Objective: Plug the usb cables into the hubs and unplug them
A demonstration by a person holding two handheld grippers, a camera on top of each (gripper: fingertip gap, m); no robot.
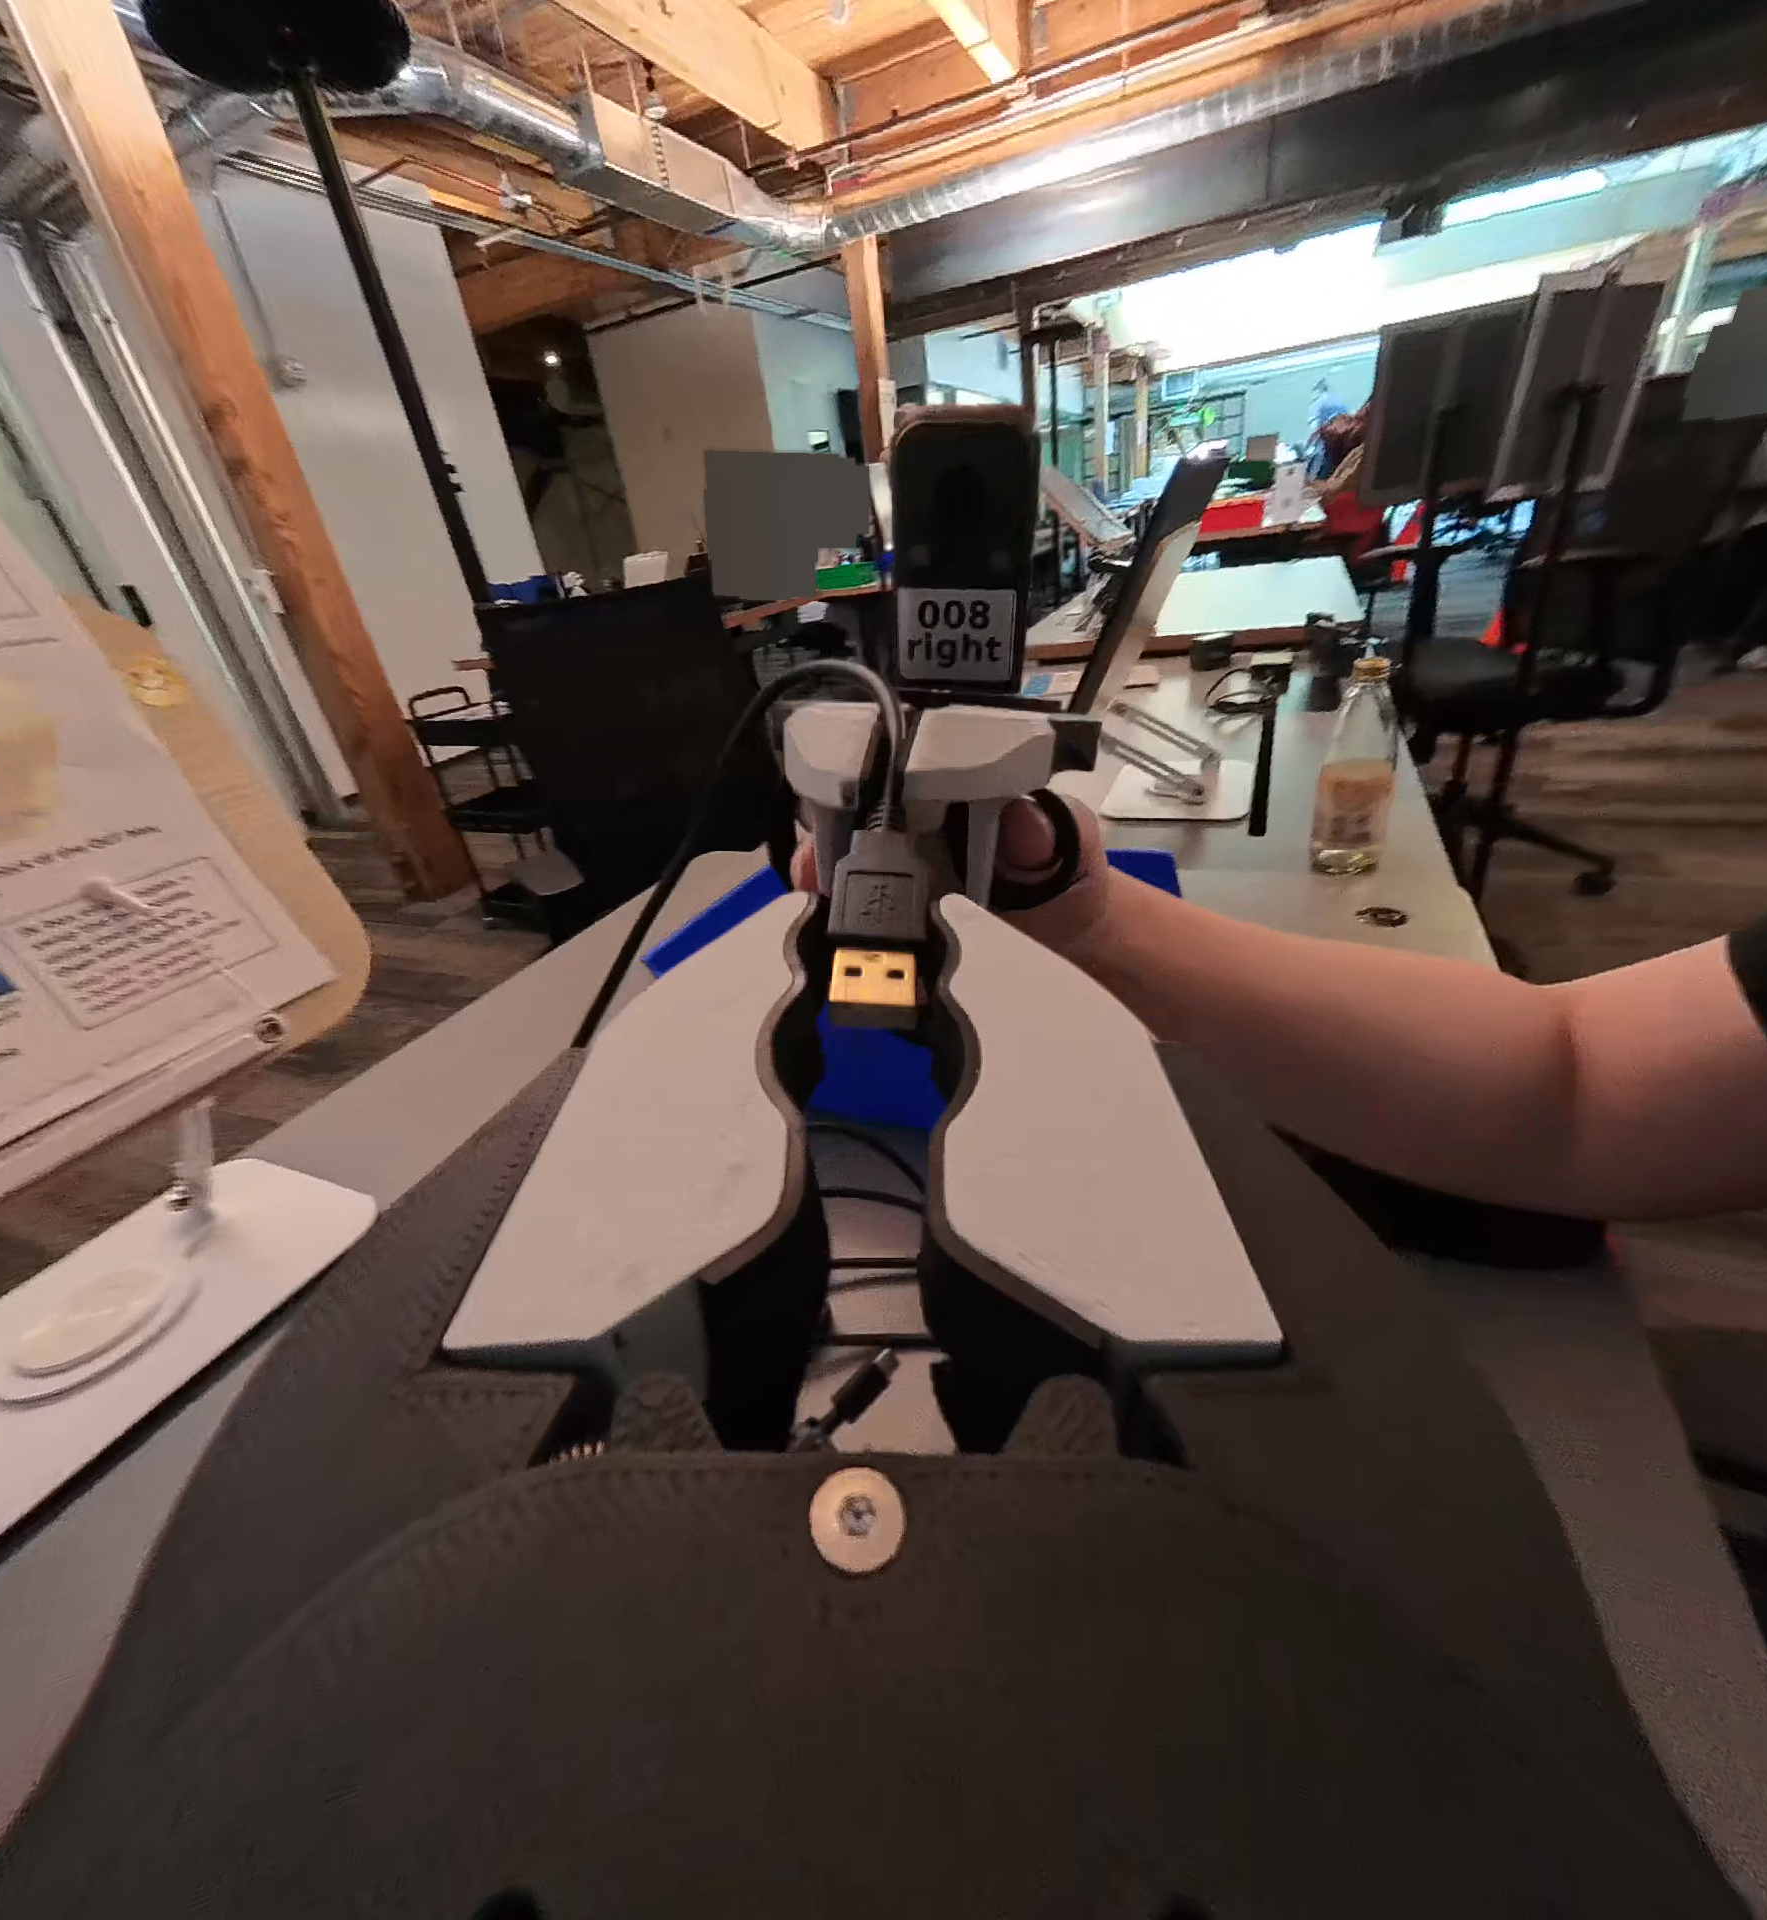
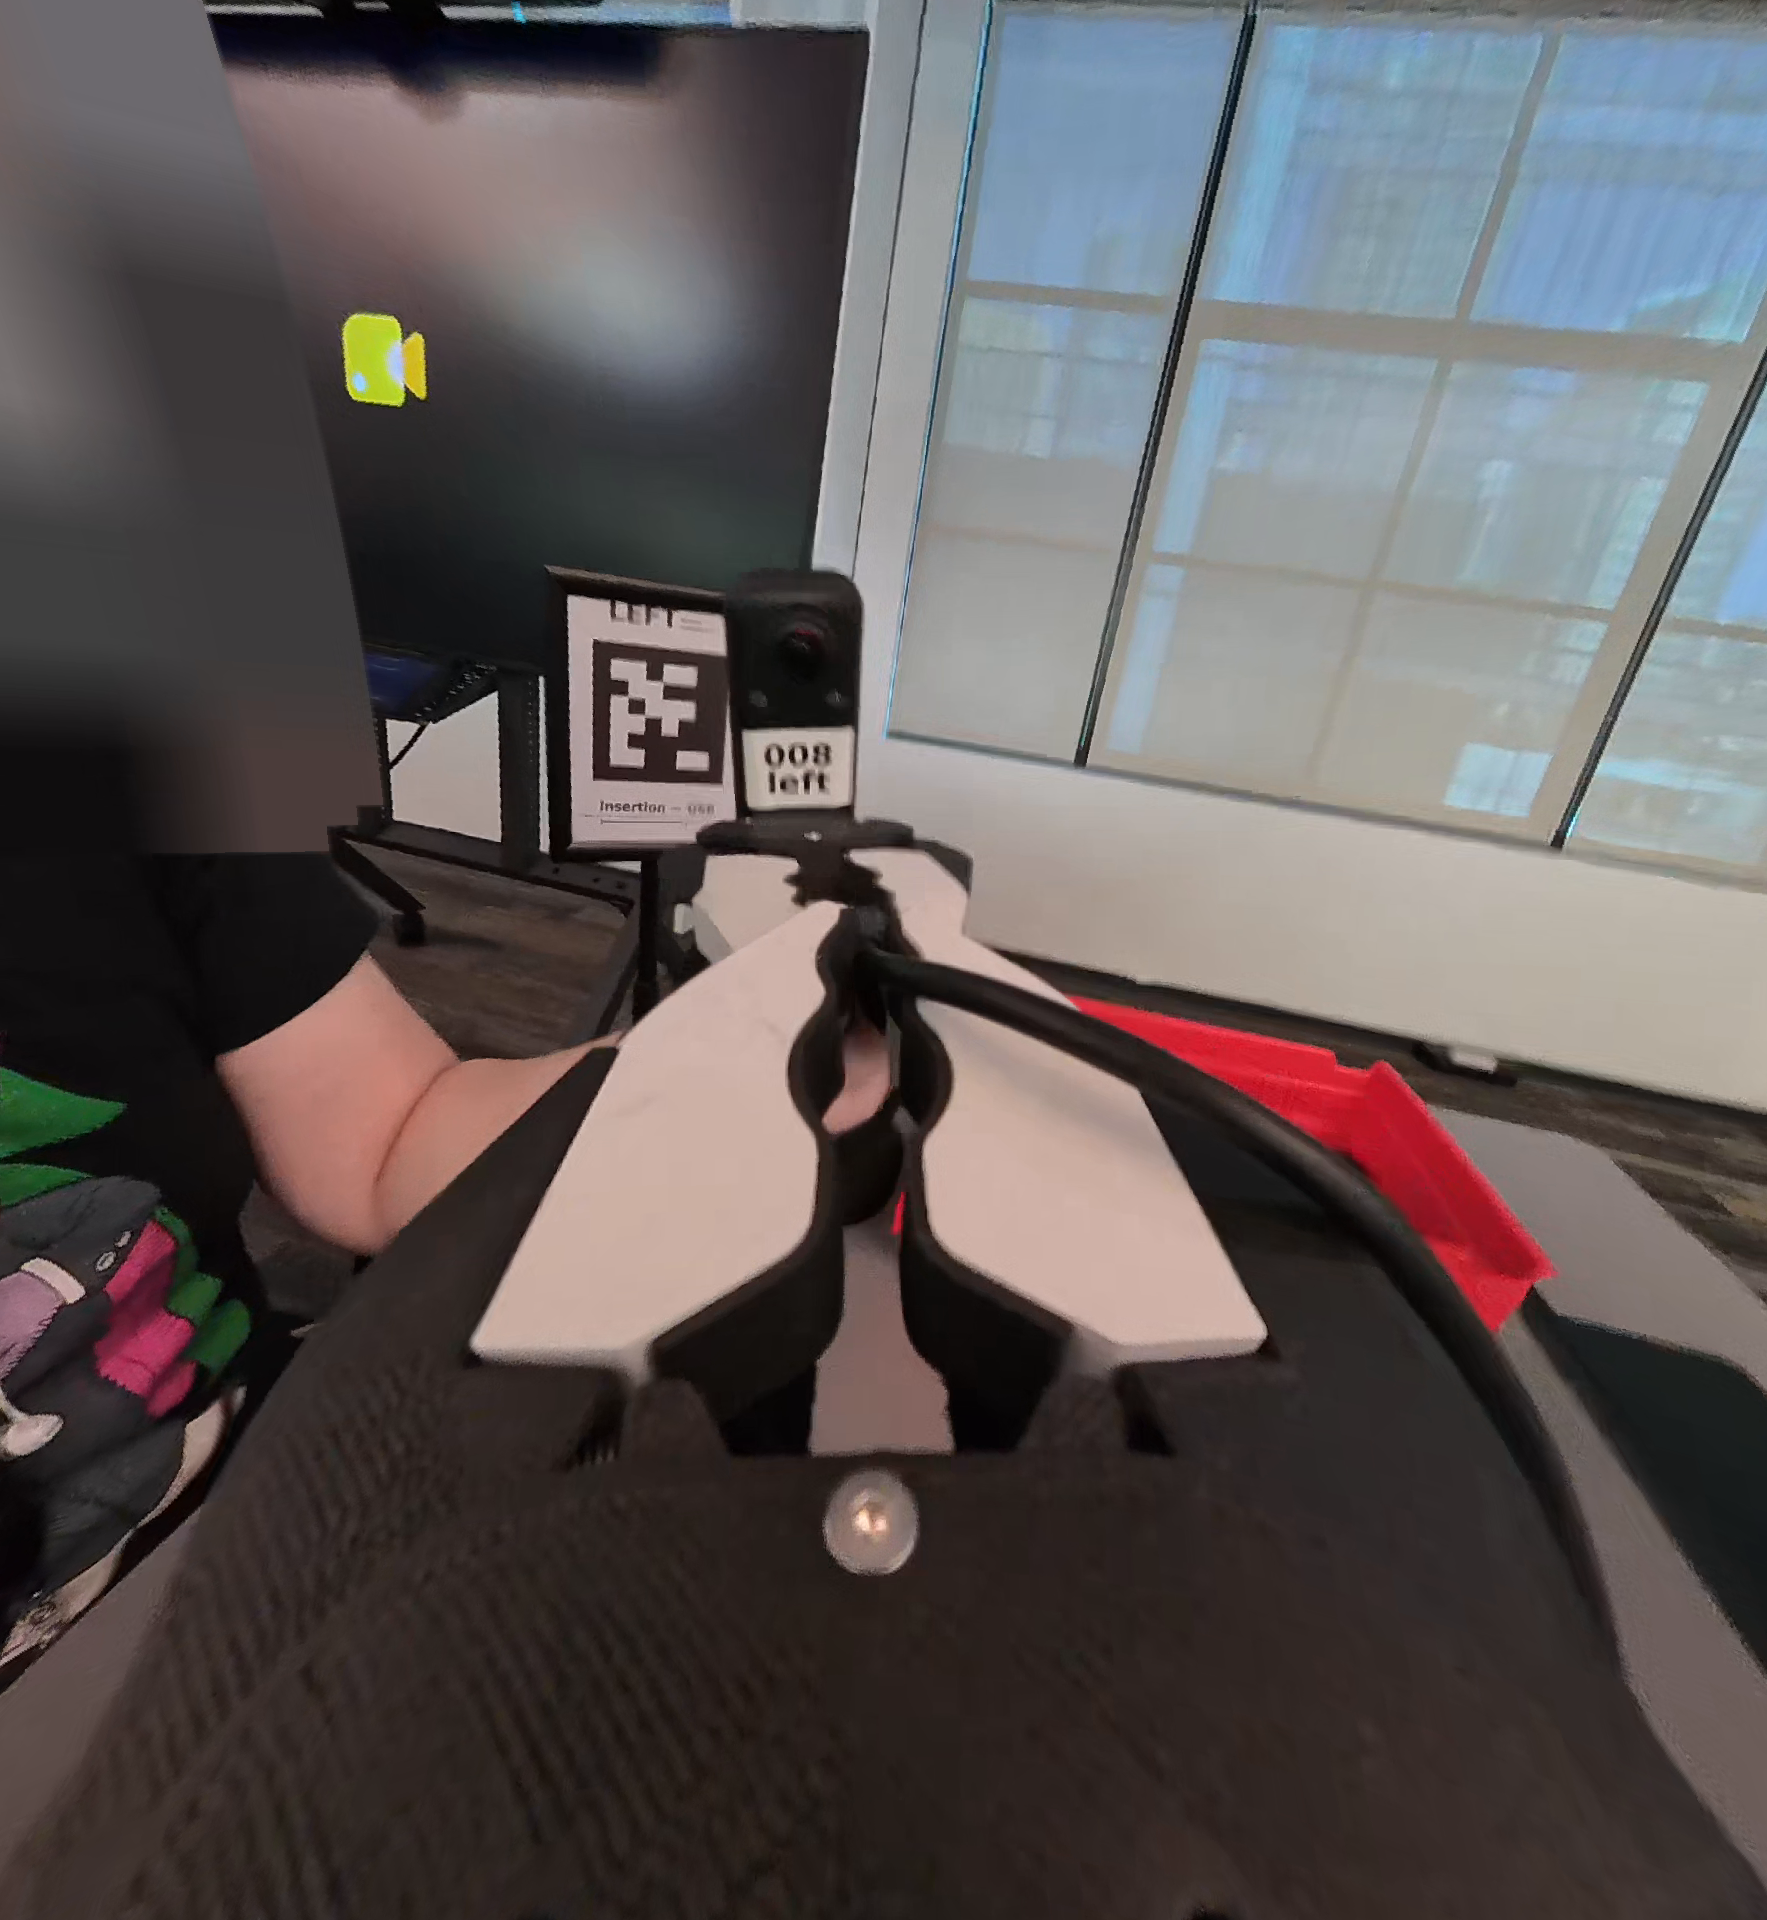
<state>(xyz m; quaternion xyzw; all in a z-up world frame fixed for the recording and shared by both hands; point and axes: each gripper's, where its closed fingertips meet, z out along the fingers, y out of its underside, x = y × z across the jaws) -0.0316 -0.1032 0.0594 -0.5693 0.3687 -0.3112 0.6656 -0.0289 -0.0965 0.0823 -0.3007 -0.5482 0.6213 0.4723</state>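
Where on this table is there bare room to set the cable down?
Bare grey table between the white stand base and left gripper; more beside the bottle. Crowded ahead: blue bin, loose cables.

Between the matt white plastic fingers [image 1: 650, 1132] of the left gripper [image 1: 866, 925] sits the USB plug [image 1: 874, 982], its bright gold-toned metal shell glossy, its housing dark matt plastic. The cable [image 2: 1222, 1122] running past the right gripper's [image 2: 863, 935] fingers looks smooth, slightly shiny black rubber.
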